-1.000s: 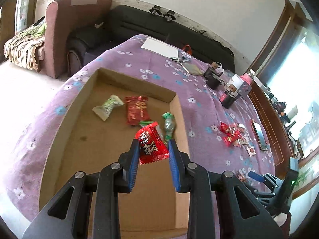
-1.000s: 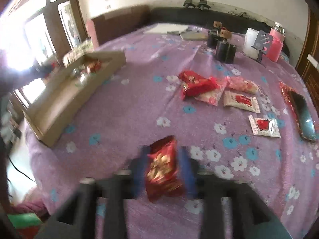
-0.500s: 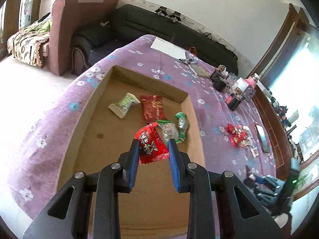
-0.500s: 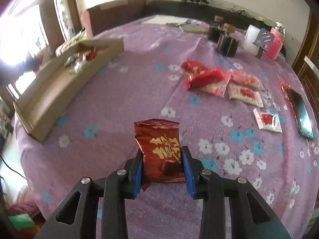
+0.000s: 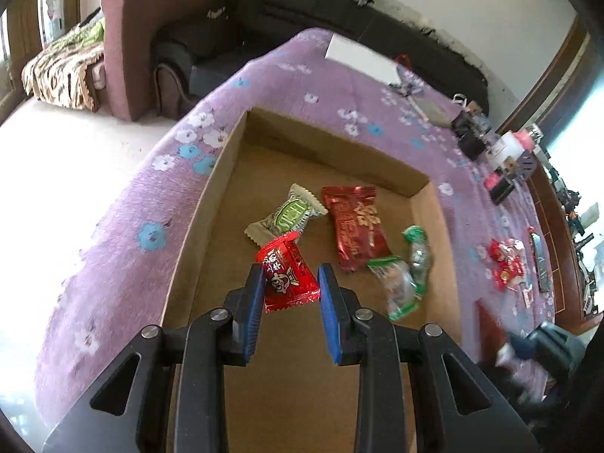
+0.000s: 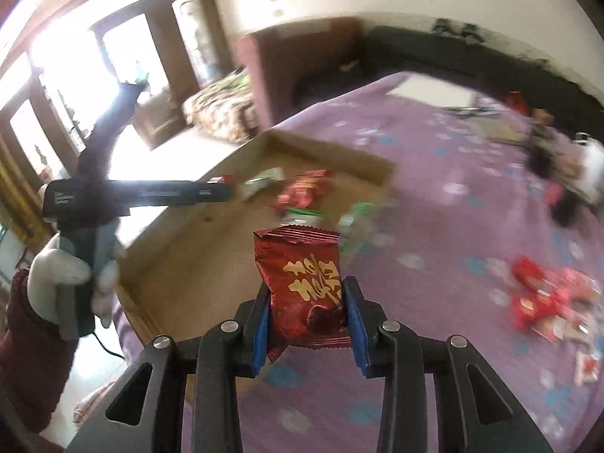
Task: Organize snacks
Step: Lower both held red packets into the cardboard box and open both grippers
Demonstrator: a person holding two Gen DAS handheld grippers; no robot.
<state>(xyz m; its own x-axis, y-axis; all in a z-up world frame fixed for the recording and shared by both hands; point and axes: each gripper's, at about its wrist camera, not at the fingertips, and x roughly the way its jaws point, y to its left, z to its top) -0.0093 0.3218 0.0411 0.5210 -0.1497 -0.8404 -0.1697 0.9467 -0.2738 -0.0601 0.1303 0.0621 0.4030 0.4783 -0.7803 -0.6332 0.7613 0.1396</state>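
A shallow cardboard box [image 5: 211, 204] lies on the purple flowered cloth. In it are a green-white candy [image 5: 287, 215], a dark red packet [image 5: 356, 226] and green wrapped sweets [image 5: 406, 275]. My left gripper [image 5: 291, 304] hangs over the box, jaws parted; a bright red candy packet [image 5: 287, 279] sits between the fingers, touching the left pad, with a gap at the right pad. My right gripper [image 6: 307, 324] is shut on a dark red packet with gold letters [image 6: 305, 287], held above the cloth near the box [image 6: 181, 264]. The left gripper also shows in the right wrist view [image 6: 215, 188].
A pile of loose red snacks [image 6: 543, 298] lies on the cloth to the right, also in the left wrist view [image 5: 506, 264]. Cups and bottles [image 5: 502, 151] stand at the far side. White paper [image 5: 362, 56] lies at the table's back. A sofa [image 5: 339, 15] stands behind.
My left gripper's jaws have opened slightly around the bright red packet over the box. My right gripper has carried the dark red packet leftward toward the box.
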